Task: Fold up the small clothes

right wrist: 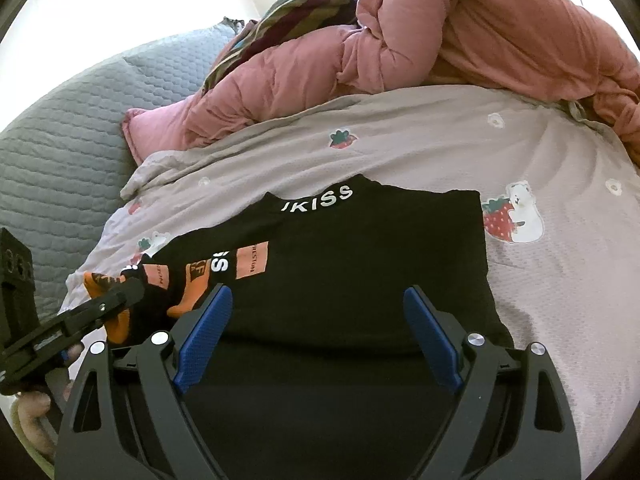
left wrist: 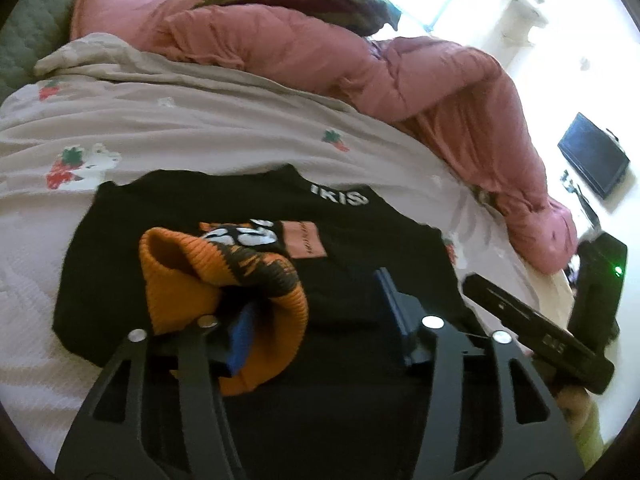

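my left gripper (left wrist: 316, 312) sitting half spread, orange cuff (left wrist: 224, 280) draping over one finger, not pinched; right gripper (right wrist: 316, 332) hovering wide apart over black sweater (right wrist: 360, 248).

Black triangular-framed left tongs (left wrist: 316, 304), right tongs (right wrist: 318, 320) alike, blue ribbed pads (right wrist: 204, 334), round silver screws (right wrist: 476, 339)
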Demonstrator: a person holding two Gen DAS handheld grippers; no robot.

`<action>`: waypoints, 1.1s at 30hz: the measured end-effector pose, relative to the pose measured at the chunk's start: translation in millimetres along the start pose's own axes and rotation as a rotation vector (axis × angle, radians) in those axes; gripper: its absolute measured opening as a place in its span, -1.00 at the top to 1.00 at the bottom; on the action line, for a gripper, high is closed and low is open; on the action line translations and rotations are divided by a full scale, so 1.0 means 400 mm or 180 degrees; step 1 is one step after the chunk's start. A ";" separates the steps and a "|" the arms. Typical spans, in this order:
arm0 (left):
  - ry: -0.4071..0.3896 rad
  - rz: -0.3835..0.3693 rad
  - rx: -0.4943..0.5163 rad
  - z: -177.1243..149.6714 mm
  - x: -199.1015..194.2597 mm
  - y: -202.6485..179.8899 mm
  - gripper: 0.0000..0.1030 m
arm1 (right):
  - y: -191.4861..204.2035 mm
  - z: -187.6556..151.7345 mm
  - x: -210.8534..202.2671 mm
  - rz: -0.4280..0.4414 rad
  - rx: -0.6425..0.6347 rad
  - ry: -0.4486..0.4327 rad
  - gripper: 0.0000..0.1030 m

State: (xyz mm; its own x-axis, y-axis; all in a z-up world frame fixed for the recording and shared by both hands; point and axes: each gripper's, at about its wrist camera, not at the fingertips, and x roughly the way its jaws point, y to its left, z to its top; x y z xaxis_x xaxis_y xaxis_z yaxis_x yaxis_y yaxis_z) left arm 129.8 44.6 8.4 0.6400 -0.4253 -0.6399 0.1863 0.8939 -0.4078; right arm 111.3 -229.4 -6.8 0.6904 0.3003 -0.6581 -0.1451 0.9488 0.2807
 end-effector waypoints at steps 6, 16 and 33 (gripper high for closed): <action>0.0274 0.0014 0.0149 0.007 0.002 -0.046 -0.07 | -0.027 0.018 -0.016 -0.0063 0.0101 -0.0070 -0.68; 0.0472 -0.0090 0.0056 -0.081 -0.042 -0.057 -0.23 | -0.049 0.024 -0.042 0.0042 0.0160 -0.0132 -0.68; 0.0245 0.0192 0.0053 -0.157 -0.186 -0.022 -0.48 | 0.072 -0.024 -0.045 0.0366 -0.0170 0.0066 -0.68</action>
State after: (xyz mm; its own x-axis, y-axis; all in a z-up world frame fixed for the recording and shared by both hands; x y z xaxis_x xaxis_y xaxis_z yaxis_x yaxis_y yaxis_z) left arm 33.8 59.6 18.6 0.5914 -0.3797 -0.7114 0.1619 0.9201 -0.3566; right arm 87.9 -206.5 6.2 0.6523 0.4089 -0.6382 -0.2604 0.9117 0.3179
